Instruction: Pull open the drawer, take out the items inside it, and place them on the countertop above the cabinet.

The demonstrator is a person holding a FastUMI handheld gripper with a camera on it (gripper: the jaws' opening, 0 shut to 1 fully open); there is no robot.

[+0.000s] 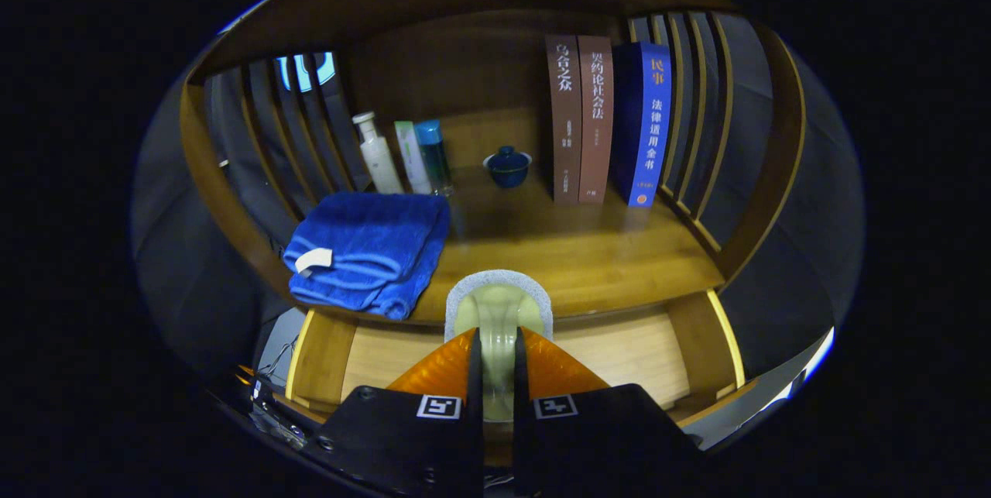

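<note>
Above the open drawer (619, 358), the gripper (495, 343) has its jaws clamped on a pale scrubbing sponge (498, 312), held at the counter (588, 258) edge right of the blue towel (368, 250), apparently for setting down.

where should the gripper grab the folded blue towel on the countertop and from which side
Judging by its pose, take the blue towel at its thick folded front edge overhanging the countertop, coming from the drawer side. The gripper is now shut on a sponge-like pad.

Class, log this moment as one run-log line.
gripper: shut on pale cup | drawer: open | cup: above drawer, at countertop edge | countertop: blue towel, books, bottles
</note>
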